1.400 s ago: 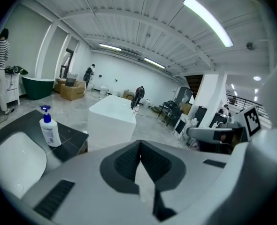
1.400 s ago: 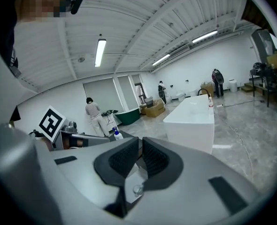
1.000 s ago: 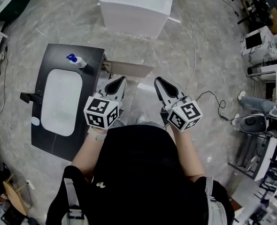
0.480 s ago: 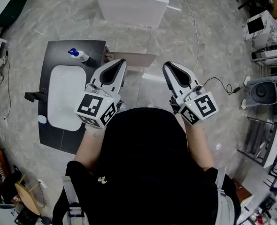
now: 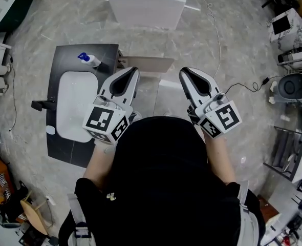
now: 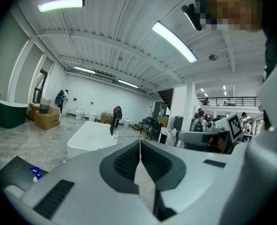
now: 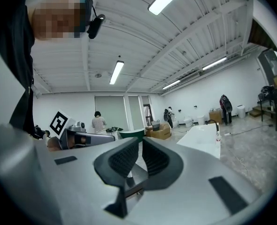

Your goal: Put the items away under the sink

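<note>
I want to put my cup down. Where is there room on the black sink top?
The bare strip of the black top at the basin's near end is free, and so is the far corner beside the blue-capped bottle. The tap side is tighter, with a small white round thing there.

This is a big open hall run as a workshop or test lab, not a home. A grey marbled floor (image 5: 48,24) spreads under a white ribbed ceiling (image 6: 105,46) hung with long strip lights (image 6: 173,41). A sink unit (image 5: 102,60) and a white freestanding bathtub (image 5: 146,4) stand out in mid-floor, and a cable (image 5: 219,42) trails across it. Cardboard boxes (image 6: 47,118) sit by the far wall, equipment racks (image 5: 293,152) crowd one side, and a railed mezzanine (image 6: 237,99) overlooks people at benches.
</note>
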The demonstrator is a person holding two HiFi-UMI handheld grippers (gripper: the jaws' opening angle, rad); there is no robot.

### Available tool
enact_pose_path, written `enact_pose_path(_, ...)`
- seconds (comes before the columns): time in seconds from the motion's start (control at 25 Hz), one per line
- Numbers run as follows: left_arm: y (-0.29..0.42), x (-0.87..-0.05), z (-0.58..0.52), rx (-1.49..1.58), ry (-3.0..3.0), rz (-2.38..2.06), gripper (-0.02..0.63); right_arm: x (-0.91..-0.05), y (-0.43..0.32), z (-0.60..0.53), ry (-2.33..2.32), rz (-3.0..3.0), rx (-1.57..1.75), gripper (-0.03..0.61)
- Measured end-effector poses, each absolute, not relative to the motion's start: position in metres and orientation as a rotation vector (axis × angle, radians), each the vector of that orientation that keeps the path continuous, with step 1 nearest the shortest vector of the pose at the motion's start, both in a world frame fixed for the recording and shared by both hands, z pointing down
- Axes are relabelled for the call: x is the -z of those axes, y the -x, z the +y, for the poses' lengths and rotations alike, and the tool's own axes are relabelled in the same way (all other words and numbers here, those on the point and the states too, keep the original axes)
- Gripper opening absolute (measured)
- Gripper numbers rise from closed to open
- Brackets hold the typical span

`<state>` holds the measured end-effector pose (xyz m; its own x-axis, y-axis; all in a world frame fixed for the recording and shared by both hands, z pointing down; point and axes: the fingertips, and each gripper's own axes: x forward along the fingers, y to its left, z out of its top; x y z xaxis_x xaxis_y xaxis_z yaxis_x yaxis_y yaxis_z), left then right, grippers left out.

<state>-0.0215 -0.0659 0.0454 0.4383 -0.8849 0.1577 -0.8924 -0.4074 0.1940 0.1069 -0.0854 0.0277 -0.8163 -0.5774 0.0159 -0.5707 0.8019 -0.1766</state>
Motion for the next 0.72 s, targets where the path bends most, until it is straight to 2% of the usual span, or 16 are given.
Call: enact_pose_path(0.72,0.023,-0.062,-0.049,-0.061,-2.361,-1.596,0.025,-0.037,-0.115,-0.074,0.933,2.939,0.332,0.047)
